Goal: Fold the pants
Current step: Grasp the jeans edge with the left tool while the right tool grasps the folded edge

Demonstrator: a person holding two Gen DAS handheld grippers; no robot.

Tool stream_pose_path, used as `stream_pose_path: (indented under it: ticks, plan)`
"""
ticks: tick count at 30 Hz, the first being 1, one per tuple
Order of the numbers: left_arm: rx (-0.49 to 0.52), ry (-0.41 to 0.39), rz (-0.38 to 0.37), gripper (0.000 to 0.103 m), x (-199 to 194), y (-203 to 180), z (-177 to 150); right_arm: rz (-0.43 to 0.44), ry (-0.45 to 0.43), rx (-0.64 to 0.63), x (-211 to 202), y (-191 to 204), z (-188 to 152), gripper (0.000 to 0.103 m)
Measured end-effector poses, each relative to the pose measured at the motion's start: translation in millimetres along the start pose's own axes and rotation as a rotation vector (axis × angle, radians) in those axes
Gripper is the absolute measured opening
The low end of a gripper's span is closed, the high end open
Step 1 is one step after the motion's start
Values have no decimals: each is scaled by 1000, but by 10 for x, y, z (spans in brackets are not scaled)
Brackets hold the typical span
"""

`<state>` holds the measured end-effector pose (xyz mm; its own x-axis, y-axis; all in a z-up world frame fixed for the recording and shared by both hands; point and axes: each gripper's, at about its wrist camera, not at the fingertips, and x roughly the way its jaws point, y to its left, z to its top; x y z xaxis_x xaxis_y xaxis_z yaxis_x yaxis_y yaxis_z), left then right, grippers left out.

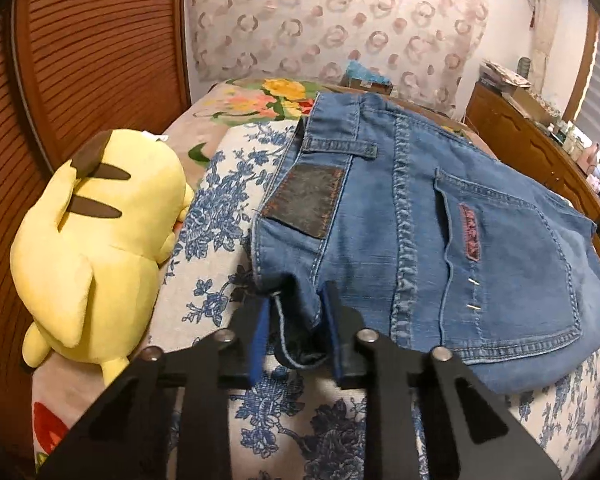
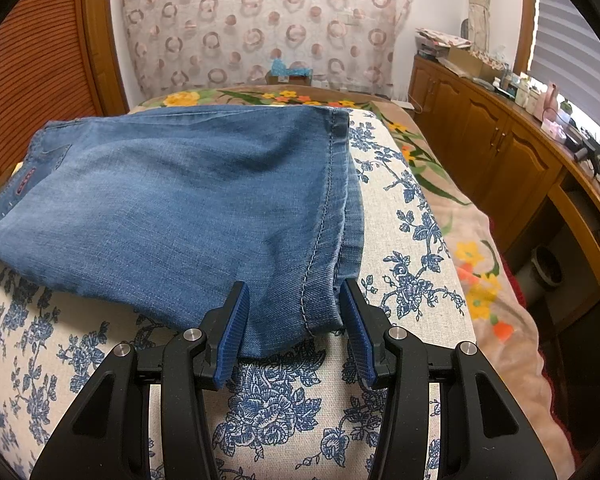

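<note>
Blue jeans (image 1: 440, 216) lie folded on a blue-flowered white cloth (image 1: 220, 208) on the bed, back pocket and leather patch up. My left gripper (image 1: 296, 312) is at the near waistband corner, its fingers partly open around a bunched bit of denim. In the right wrist view the jeans (image 2: 180, 200) show their folded leg end. My right gripper (image 2: 292, 312) is open, its blue pads on either side of the near leg hem corner, not pinching it.
A yellow plush toy (image 1: 96, 240) lies left of the jeans. A wooden headboard (image 1: 100, 52) stands at the left. A wooden cabinet (image 2: 500, 148) with clutter runs along the right. A flowered blanket (image 2: 480, 264) covers the bed's right side.
</note>
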<state>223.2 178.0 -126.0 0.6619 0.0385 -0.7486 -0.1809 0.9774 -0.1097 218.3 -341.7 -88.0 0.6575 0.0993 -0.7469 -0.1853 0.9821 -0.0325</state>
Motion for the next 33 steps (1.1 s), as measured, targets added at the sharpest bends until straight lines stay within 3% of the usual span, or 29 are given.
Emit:
stream_pose_path:
  ticks: [16,19,20,21,27,33]
  plan:
    - [-8,-96,-28,14,-263,-19,39,-11,0,-10,-3,57,-8,47]
    - [-5,-111,-30,13,-299,-40,45,-12,-3,-30,-4,60,14,36]
    - [-3,-116,-31,12,-309,-52,50,-5,-4,-40,-5,50,17,15]
    - [3,-121,-28,12,-322,-67,56,36,3,-51,1,37,20,15]
    - [14,-169,-42,10,-485,-117,82,94,-4,-6,-26,-244,56,9]
    - [23,-223,-56,10,-731,-180,134,126,-96,15,-326,-539,249,7]
